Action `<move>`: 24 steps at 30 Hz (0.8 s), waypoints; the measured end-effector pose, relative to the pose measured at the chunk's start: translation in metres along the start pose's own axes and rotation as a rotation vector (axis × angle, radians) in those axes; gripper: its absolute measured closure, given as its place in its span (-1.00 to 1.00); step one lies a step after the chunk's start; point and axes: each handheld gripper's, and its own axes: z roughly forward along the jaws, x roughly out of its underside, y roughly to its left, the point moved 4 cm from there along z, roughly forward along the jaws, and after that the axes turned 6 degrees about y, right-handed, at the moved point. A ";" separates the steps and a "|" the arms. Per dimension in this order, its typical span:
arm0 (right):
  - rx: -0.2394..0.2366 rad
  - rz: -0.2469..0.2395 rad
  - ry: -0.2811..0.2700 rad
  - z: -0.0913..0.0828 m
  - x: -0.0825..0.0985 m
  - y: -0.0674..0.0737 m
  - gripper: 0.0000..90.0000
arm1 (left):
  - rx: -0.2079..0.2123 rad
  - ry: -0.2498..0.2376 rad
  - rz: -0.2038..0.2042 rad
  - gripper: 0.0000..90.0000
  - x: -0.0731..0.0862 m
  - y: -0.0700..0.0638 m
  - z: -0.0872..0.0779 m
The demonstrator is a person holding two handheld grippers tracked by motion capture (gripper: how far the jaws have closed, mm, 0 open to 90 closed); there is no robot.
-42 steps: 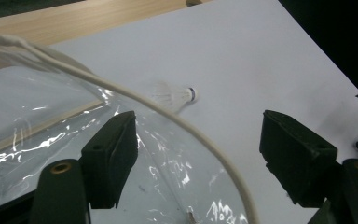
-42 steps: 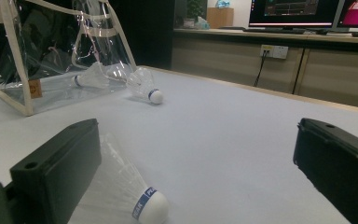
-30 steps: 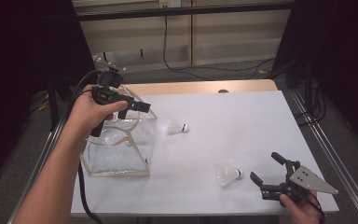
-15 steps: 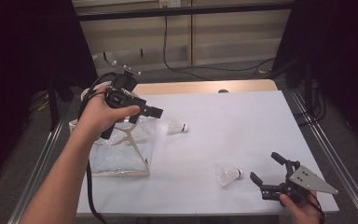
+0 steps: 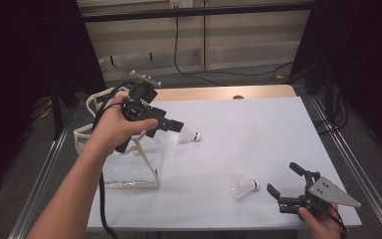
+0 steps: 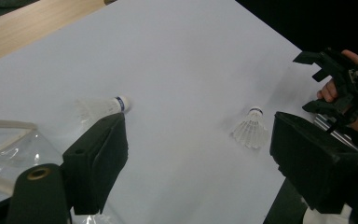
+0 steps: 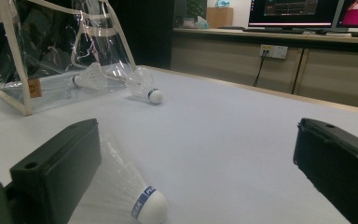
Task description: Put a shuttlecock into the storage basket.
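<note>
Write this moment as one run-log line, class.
left gripper: open, empty, above far shuttlecock | right gripper: open, beside near shuttlecock | bag: one shuttlecock inside

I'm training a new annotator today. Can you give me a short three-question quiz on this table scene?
1. How many shuttlecocks lie on the bare white table?
2. True or false: the left gripper holds a shuttlecock.
3. Which is nearer the clear bag: A) far shuttlecock or B) near shuttlecock?

Key: 1. Two. 2. False, its jaws are open and empty. 3. A.
</note>
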 end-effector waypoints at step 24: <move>-0.002 0.005 0.000 -0.001 0.000 0.000 -0.99 | 0.052 0.024 0.043 -0.61 0.007 -0.017 0.033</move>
